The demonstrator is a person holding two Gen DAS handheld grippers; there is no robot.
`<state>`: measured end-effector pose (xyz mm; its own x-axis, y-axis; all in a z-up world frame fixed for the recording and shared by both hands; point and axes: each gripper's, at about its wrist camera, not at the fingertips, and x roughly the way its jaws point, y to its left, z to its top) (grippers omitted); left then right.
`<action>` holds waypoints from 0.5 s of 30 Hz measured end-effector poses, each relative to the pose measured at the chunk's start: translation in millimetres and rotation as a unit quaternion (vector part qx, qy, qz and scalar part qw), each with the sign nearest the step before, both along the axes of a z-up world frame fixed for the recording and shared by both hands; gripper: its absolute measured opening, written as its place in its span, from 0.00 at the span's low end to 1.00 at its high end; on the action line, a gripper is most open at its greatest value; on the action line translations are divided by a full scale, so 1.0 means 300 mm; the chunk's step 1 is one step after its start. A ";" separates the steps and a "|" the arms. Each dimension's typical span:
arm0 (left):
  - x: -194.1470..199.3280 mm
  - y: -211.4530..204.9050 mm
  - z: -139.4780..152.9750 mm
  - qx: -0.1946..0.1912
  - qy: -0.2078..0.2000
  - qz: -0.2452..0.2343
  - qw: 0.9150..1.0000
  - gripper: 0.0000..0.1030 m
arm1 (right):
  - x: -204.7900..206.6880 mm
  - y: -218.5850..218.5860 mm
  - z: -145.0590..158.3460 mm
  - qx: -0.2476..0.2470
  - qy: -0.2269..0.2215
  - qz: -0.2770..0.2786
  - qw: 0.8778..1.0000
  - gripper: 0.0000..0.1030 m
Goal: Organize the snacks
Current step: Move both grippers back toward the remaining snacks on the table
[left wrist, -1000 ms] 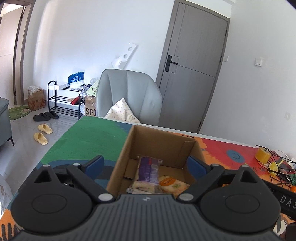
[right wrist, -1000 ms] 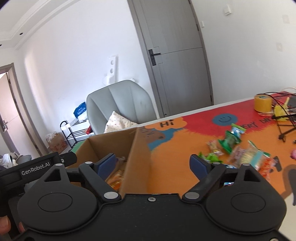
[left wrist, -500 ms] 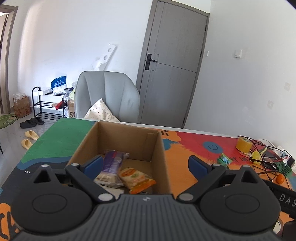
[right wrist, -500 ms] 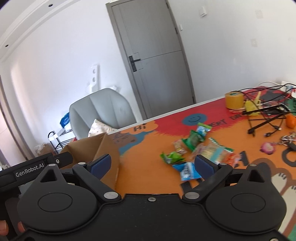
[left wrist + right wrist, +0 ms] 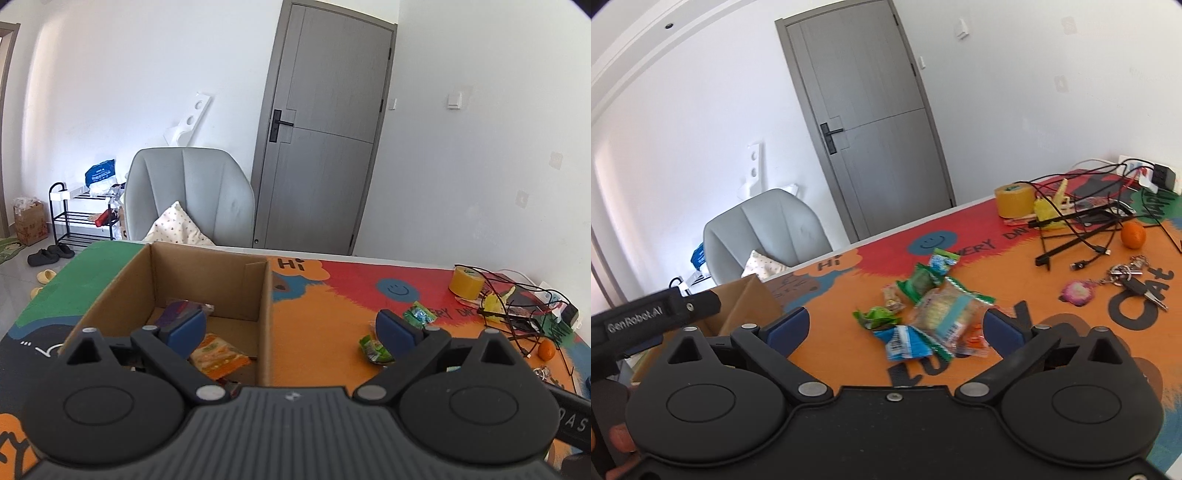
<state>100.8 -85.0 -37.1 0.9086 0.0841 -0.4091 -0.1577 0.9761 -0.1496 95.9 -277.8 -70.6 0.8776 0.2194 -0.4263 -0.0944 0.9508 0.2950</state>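
White-walled room, grey door (image 5: 321, 147) at the back, grey armchair (image 5: 184, 195) far left behind the table (image 5: 1015, 295), which wears a bright cartoon mat in orange, red and green.

We see a cardboard box (image 5: 266, 295) on the left part of the table, top open; inside it an orange snack packet (image 5: 218, 356) near and a purple packet (image 5: 177, 314) farther in.

Right of the box, well apart from it, a loose pile of snacks (image 5: 934, 314) lies on the orange area: a big clear packet with teal stripe (image 5: 945, 314), a blue packet (image 5: 905, 343), green packets (image 5: 919, 280).

Far right: roll of yellow tape (image 5: 1014, 201), tangle of black cables (image 5: 1082, 229), an orange fruit (image 5: 1133, 235), keys (image 5: 1130, 278).

We have the left claw (image 5: 291, 328) spread wide, nothing between its pads, straddling the box's right wall in view.

Right claw (image 5: 895, 328) has just been opening, now wide, holding nothing, and the snack pile shows between its pads on the table beyond.
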 end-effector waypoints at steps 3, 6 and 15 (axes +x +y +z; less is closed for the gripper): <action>0.021 -0.031 -0.009 0.005 0.003 -0.017 1.000 0.95 | 0.014 -0.022 -0.020 0.002 0.004 -0.005 1.000 0.99; 0.037 -0.062 -0.025 0.009 0.008 -0.028 1.000 0.95 | 0.024 -0.039 -0.036 0.001 0.005 -0.009 1.000 0.99; 0.097 -0.160 -0.074 0.019 0.021 -0.044 0.999 0.95 | 0.075 -0.115 -0.091 0.007 0.024 -0.023 0.999 0.88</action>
